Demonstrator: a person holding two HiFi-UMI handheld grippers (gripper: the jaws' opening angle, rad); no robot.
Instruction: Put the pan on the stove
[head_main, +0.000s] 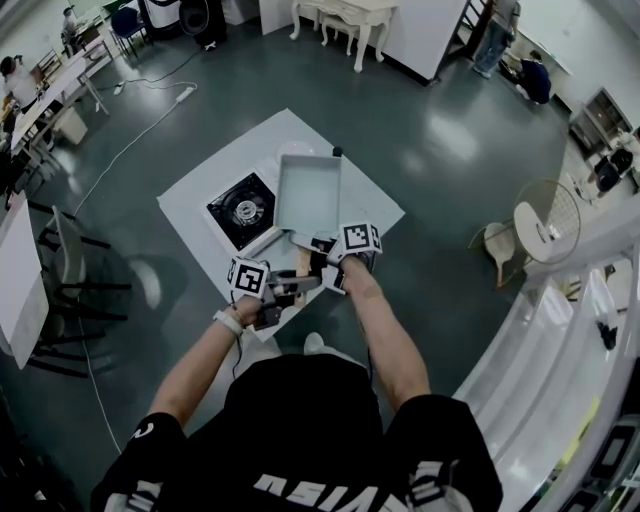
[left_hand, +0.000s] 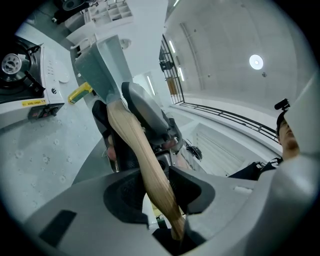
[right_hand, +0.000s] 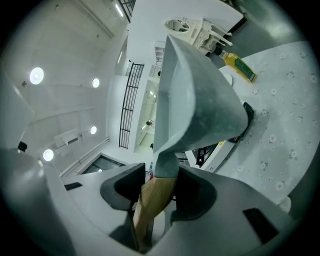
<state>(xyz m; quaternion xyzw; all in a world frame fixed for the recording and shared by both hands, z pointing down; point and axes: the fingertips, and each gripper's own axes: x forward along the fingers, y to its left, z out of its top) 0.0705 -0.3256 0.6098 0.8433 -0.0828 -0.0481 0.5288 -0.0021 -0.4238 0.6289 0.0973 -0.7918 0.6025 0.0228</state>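
A white speckled surface (head_main: 183, 208) stands on the dark floor (head_main: 420, 130) — the stove (head_main: 243, 210) sits on its left part, and a yellow bottle (right_hand: 239, 65) rests near the stove.

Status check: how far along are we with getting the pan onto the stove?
Done: the left gripper and the right gripper are both clamped on the wooden handle of the pan. In hand: the pan is held beside the stove, to its right in the head view, not over the burner. Left: probably carry it across, set it on the burner and let go.
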